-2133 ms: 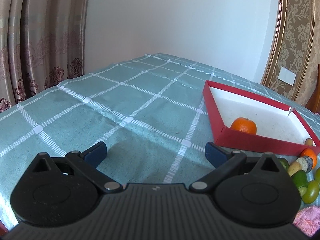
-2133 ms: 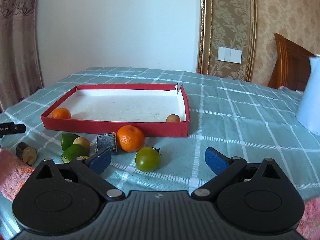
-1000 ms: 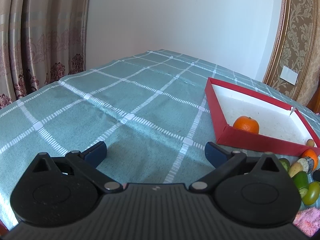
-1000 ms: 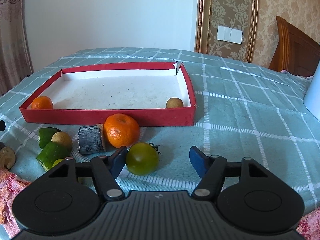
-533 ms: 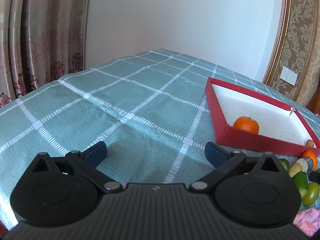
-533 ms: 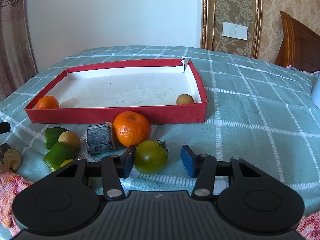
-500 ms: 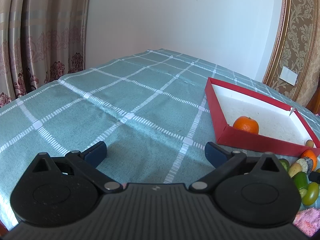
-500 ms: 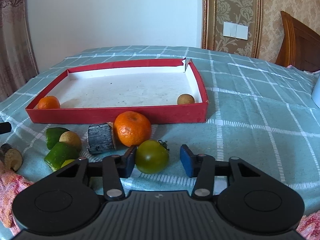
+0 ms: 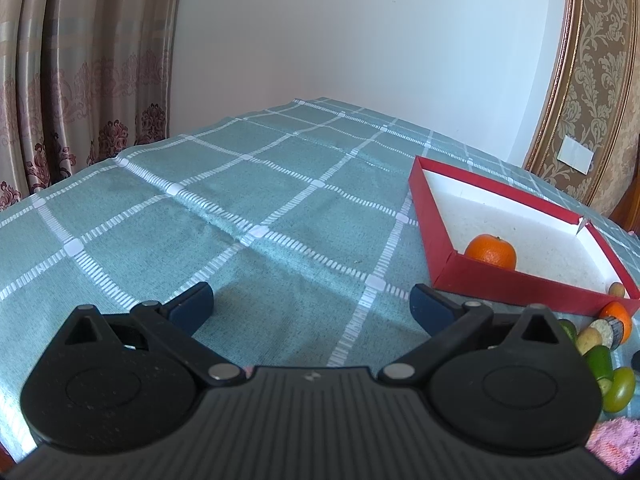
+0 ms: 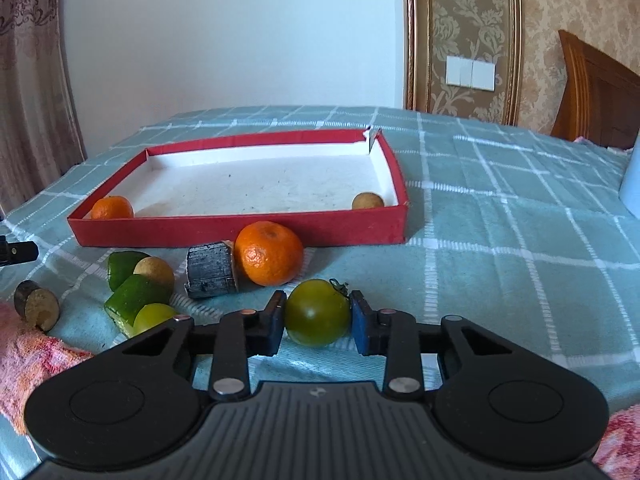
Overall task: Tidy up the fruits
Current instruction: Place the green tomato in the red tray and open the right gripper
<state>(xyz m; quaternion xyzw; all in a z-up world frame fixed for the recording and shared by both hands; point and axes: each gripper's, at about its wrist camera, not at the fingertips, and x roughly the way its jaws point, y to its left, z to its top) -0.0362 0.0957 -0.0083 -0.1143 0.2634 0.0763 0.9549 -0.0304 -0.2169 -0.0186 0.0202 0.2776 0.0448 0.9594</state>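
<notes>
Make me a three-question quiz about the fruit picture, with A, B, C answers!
1. Where is the small orange?
A. inside the red tray, in its near left corner
B. on the pink towel
C. outside the tray, on the cloth

2. How many fruits lie inside the tray?
A. none
B. two
C. five

3. What is the right gripper doing?
A. wide open over bare cloth
B. jaws closed on the green tomato
C. gripping the tray's wall

Answers: 1 A, it sits against the tray's walls; 2 B, the small orange and a little tan fruit; 3 B, both pads touch the tomato's sides.
</notes>
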